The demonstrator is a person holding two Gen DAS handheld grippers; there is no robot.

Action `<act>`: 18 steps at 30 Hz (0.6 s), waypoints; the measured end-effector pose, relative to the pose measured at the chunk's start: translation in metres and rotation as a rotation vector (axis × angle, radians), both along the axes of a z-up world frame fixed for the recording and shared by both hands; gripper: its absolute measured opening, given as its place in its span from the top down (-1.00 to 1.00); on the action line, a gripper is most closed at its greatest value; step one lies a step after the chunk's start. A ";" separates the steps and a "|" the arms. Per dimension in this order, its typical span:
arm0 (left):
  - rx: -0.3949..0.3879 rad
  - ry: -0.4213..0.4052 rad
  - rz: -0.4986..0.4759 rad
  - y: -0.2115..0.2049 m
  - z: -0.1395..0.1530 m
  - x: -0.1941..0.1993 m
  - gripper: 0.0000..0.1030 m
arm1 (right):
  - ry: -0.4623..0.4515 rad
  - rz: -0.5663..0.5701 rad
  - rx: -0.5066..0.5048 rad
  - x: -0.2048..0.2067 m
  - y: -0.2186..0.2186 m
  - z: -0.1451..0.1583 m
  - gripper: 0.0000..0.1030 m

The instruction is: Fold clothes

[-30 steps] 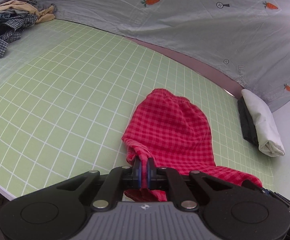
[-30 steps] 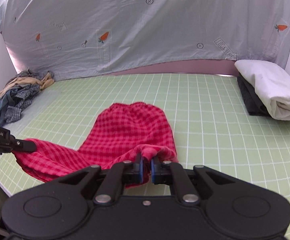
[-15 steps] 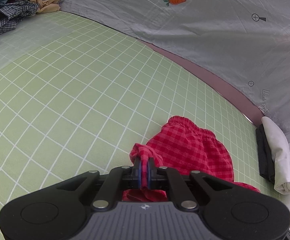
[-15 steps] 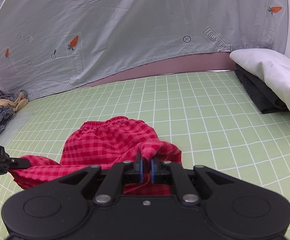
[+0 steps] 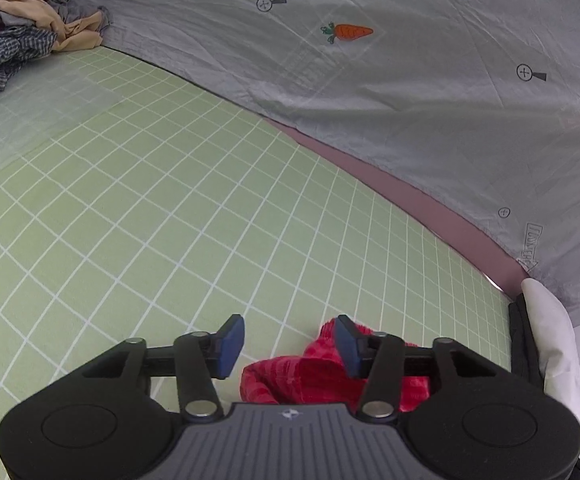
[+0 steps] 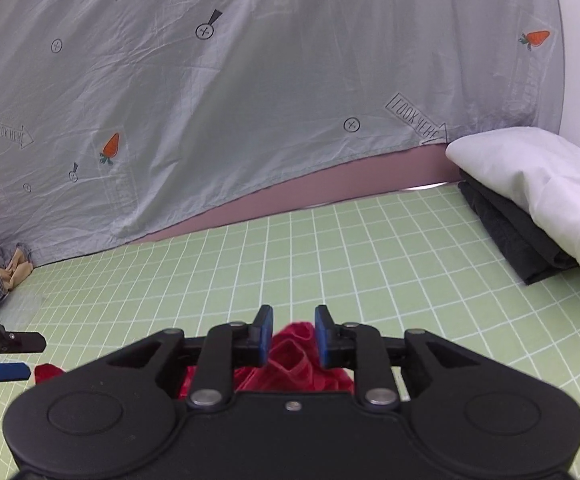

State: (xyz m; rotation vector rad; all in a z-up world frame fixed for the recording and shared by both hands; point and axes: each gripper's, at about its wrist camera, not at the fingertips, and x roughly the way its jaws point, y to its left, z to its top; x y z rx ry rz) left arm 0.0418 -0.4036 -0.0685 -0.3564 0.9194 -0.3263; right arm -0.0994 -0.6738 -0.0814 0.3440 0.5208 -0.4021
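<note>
Both your grippers gape, left gripper [image 5: 287,344], right gripper [image 6: 292,336] | red checked shorts [image 6: 290,364] at 6 o'clock: soft, light, limp | pinch the hem corners

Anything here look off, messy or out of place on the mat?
Nothing damaged or spilled. The red shorts lie bunched rather than flat under both open claws, left claw and right claw. An unfolded clothes heap sits at the mat's far left corner; the folded stack at the right looks tidy.
</note>
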 end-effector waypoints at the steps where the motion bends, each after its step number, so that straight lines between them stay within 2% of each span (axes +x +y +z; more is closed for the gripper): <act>1: 0.001 -0.013 0.005 0.002 0.003 0.001 -0.35 | -0.007 -0.012 0.000 -0.002 -0.002 0.003 0.39; 5: 0.027 -0.012 0.024 0.016 0.000 -0.009 -0.44 | 0.016 -0.038 0.002 -0.014 -0.003 0.000 0.30; 8: 0.040 0.035 0.036 0.027 -0.015 -0.019 -0.48 | 0.080 -0.037 -0.002 -0.021 0.002 -0.015 0.28; 11: 0.068 0.087 0.007 0.027 -0.034 -0.029 -0.48 | 0.147 -0.020 0.019 -0.024 0.009 -0.034 0.24; 13: 0.090 0.114 -0.015 0.025 -0.045 -0.035 -0.51 | 0.180 -0.007 0.029 -0.023 0.016 -0.044 -0.01; 17: 0.150 0.113 -0.099 0.004 -0.056 -0.040 -0.58 | 0.238 0.044 0.032 -0.014 0.027 -0.056 -0.27; 18: 0.164 0.107 -0.125 -0.002 -0.058 -0.039 -0.60 | 0.250 0.059 0.029 -0.011 0.030 -0.059 -0.40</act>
